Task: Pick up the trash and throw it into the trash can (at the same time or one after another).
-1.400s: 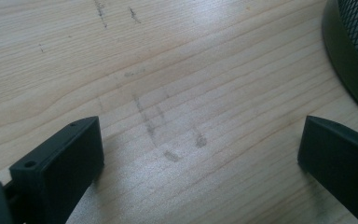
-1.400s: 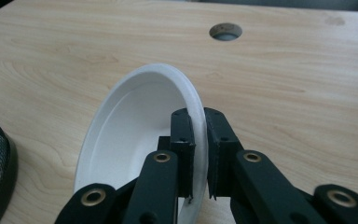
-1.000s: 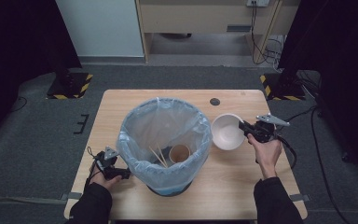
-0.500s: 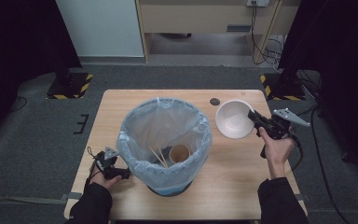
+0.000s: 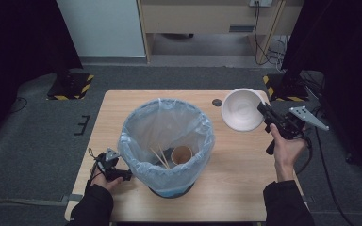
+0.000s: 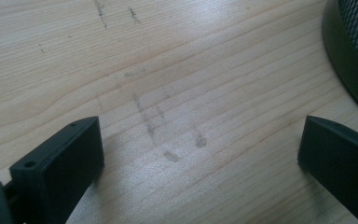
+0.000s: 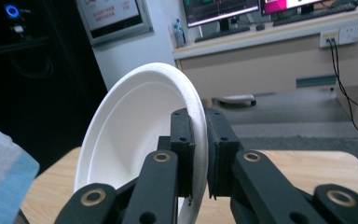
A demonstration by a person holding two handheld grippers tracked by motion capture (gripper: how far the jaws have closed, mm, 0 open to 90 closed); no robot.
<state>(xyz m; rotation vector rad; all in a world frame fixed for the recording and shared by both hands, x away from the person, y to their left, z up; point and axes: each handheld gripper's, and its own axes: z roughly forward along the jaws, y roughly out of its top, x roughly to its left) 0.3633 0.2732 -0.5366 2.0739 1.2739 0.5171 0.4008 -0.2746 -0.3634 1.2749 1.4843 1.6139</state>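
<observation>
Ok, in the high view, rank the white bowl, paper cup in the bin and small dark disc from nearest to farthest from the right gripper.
1. white bowl: clamped by its rim in the right gripper.
2. small dark disc: on the table, just beyond the bowl.
3. paper cup: inside the lined bin, toward table centre.

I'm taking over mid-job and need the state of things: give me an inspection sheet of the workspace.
Surface: wooden table, faint scuffs in the left gripper view.
Job's things: white bowl lifted off the table, tilted, pinched at its rim; lined bin at the table's middle, holding a paper cup and wooden sticks.
Clutter: small dark disc near the far edge.
Grippers: right gripper shut on the bowl's rim; left gripper open, low over bare wood beside the bin's base.
Cables: one trails from the right gripper; others hang by the desk behind.
Surroundings: grey floor, dark curtains, striped floor markers.
</observation>
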